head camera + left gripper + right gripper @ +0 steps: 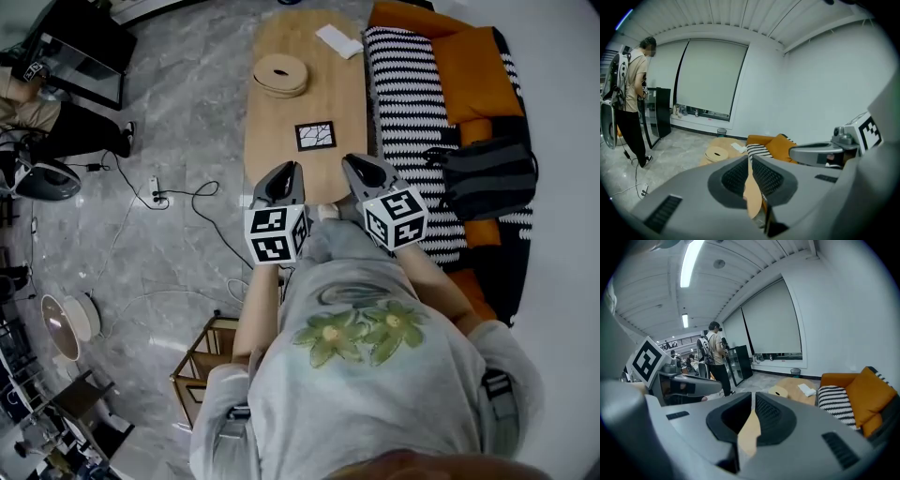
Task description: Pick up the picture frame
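Hovering at the near end of the table, my left gripper and right gripper point forward side by side. Each has its jaws closed together with nothing between them. The frame lies flat on the table just ahead, between the two and touched by neither. Farther ahead of the left gripper sits a stack of round discs, and beyond it a white cloth. A striped blanket on the sofa runs along the right gripper's right.
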Tool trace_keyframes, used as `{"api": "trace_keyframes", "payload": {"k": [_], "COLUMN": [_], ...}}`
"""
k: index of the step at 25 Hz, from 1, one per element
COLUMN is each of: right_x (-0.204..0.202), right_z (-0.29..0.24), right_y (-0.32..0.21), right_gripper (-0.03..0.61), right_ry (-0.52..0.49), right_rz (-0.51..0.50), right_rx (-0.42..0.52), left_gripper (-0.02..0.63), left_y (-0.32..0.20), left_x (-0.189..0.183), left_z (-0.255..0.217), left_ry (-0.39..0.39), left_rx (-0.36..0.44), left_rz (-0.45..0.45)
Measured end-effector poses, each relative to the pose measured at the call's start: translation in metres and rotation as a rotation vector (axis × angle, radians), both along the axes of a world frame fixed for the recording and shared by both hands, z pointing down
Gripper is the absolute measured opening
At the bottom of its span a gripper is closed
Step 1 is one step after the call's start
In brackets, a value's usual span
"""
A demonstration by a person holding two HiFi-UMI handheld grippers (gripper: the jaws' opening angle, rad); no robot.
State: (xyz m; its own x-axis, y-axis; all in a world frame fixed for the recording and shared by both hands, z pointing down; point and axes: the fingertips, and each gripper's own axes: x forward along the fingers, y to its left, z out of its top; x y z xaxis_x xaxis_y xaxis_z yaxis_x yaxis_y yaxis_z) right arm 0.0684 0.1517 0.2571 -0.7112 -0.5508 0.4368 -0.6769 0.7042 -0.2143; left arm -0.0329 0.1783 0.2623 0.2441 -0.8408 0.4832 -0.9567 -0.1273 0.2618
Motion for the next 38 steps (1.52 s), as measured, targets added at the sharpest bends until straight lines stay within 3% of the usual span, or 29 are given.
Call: {"api": "trace_keyframes", "payload": {"k": [7,13,22,38], "right_x": [0.005,0.007,0.004,-0.01], "right_z": [0.013,0.029,0.049,0.098], "right_y": [-0.032,-0.055,-0.083,-0.113], "right_gripper": [0.061,0.083,0.089,0.092], "right_ry": [0.016,0.043,0.064,0.109], "right_rz": [-0.004,-0.015,-0.016,-0.017], "right_rx": [-0.026,-0.049,-0.076,-0.166], "left_gripper": [0.025,0.088,0.097,0.112], "left_y": [-0.033,-0.053,-0.075,-0.107], "left_x": [0.0,-0.003,-0.014,-0.021], "left_z": [0.009,0.026,0.047,0.1], "left_ry": [-0.018,-0.029,-0.024,-0.016], "left_rx": [-0.012,-0.043,-0.081,-0.186], "left_rz": [-0.016,-0.023,-0.051,-0.018]}}
